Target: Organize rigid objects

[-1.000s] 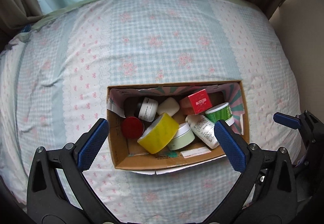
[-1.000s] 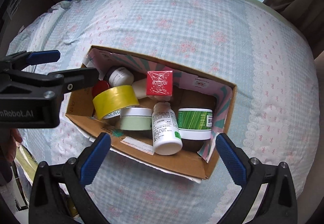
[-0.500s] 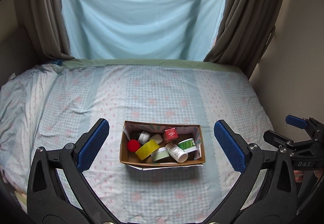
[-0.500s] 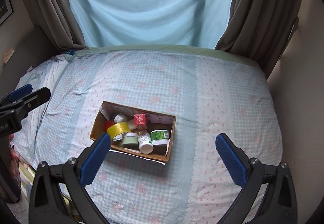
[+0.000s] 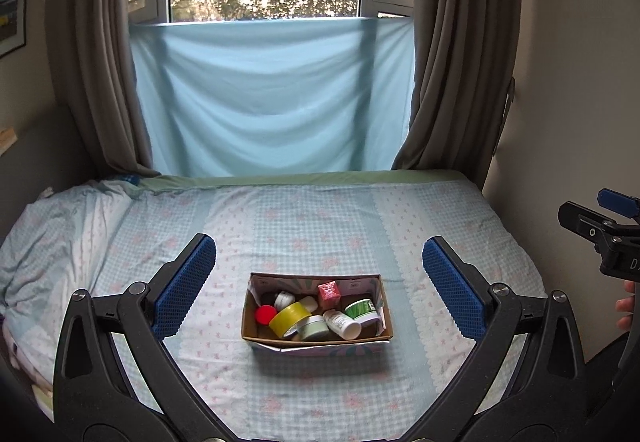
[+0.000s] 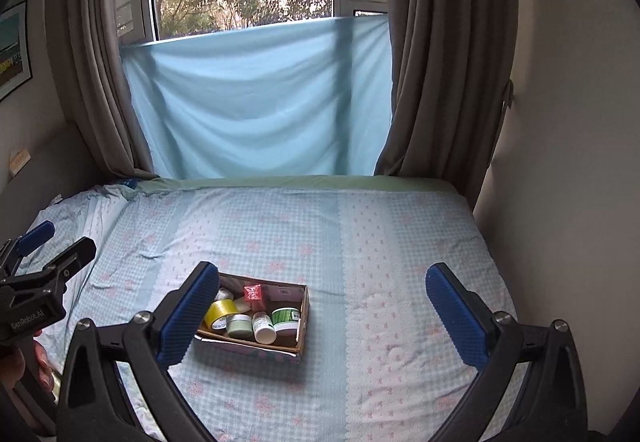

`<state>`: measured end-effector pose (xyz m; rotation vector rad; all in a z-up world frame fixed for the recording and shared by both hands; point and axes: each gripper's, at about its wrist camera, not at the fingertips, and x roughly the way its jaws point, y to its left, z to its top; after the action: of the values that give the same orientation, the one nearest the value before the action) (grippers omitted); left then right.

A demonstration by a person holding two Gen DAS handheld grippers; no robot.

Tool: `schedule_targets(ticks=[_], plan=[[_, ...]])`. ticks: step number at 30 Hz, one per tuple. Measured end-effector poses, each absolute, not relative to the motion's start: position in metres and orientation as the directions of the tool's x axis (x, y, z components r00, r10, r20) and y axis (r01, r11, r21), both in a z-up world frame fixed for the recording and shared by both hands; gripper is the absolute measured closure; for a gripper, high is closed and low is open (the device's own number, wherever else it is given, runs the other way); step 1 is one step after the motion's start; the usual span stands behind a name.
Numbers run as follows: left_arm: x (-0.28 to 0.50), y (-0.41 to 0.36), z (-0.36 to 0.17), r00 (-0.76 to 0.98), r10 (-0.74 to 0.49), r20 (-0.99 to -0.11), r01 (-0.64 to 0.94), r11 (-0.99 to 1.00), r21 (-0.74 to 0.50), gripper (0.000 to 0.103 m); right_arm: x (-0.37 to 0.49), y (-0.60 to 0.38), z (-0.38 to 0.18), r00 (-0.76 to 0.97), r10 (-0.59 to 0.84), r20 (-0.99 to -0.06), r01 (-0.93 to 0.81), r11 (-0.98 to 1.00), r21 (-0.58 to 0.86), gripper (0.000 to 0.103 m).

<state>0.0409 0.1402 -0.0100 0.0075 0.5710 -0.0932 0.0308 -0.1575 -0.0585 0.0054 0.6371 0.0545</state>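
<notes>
Box on bed, both grippers clear
L gripper [image 5: 318, 284] & R gripper [image 6: 320, 306] jaws wide apart, empty; cardboard box [image 5: 316, 340] w/ jars sits between L jaws, by R's left jaw

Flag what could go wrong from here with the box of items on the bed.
1. The open cardboard box sits on a soft checked bedsheet, so it could tip or slide if pressed.
2. The yellow tape roll, white pill bottle and green-labelled jar lie crowded together; grabbing one may dislodge neighbours.
3. Both hand-held grippers, left and right, are open and far back, making any approach long.
</notes>
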Motion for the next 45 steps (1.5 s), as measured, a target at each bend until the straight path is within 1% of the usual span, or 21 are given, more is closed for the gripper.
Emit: schedule_targets(ticks=[3, 10, 19, 33, 45], plan=[[0.027, 0.137, -0.010, 0.849, -0.083, -0.522, 0.086, 0.996, -0.018, 0.000, 0.021, -0.160, -0.058, 0.823, 0.038, -0.566, -0.032, 0.999, 0.021, 0.000], [0.010, 0.132, -0.006, 0.854, -0.103, -0.510, 0.098, 0.995, -0.036, 0.000, 0.007, -0.159, -0.053, 0.838, 0.035, -0.545, -0.038, 0.999, 0.005, 0.000], [0.006, 0.126, -0.001, 0.862, -0.097, -0.498, 0.102, 0.995, -0.017, 0.000, 0.001, -0.160, -0.055, 0.832, 0.040, -0.553, -0.036, 0.999, 0.018, 0.000], [-0.002, 0.129, 0.002, 0.873, -0.091, -0.480, 0.090, 0.996, -0.025, 0.000, -0.005, -0.164, -0.056, 0.838, 0.033, -0.545, -0.025, 0.999, 0.023, 0.000], [-0.003, 0.131, 0.004, 0.887, -0.053, -0.458, 0.056, 0.998, -0.007, 0.000, -0.005, -0.163, -0.055, 0.841, 0.032, -0.541, -0.024, 0.999, 0.023, 0.000]])
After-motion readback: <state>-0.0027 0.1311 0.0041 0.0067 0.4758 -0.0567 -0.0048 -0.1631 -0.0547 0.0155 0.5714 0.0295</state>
